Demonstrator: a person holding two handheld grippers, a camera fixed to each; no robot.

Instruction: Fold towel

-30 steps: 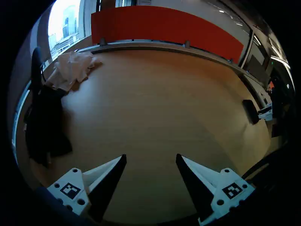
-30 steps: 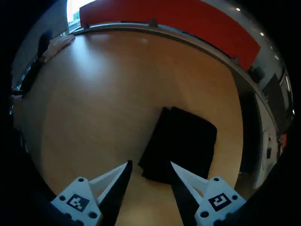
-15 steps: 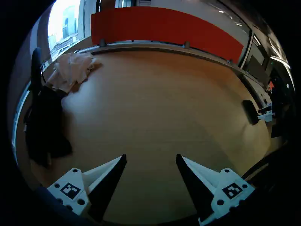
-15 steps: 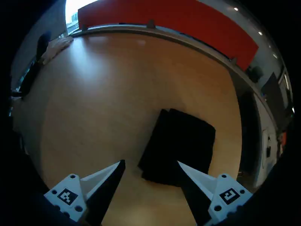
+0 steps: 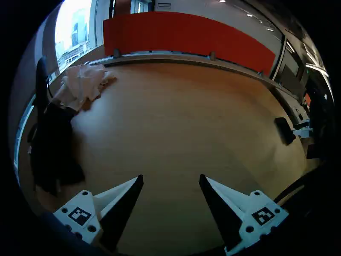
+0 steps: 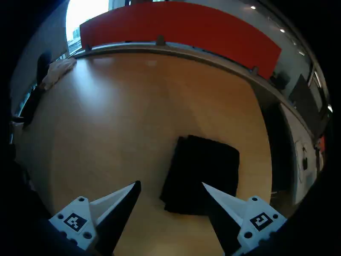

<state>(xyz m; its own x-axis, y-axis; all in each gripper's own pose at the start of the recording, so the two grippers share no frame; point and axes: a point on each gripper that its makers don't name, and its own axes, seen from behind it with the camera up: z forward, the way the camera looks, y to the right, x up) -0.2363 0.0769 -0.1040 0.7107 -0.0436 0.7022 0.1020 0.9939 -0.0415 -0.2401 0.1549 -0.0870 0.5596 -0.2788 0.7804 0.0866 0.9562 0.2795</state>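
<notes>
Right claw (image 6: 171,183): fingers spread, nothing between them, held above the surface (image 6: 106,128). Just beyond the tips lies the folded black towel (image 6: 200,170), a flat rectangle with stacked layers showing along its near edge. It sits toward the right edge of the surface, apart from the claw.

Left claw (image 5: 171,175): also spread and empty, over bare wood. Further out, dark cloth (image 5: 53,145) hangs at the left edge, and a pale cloth heap (image 5: 83,83) sits in the far left corner under the red partition (image 5: 183,36).

We judge the fold finished and the release under way. To do it well:
- keep the right fingers wide
- back off straight up, so neither tip drags the top layer or skews the stack

Against one second ago:
- the right fingers stood closer together over the towel's near edge and have since parted
- the towel now sits a little further from the tips
- the left claw's view is nearly unchanged, with only a slight shift of the scene
</notes>
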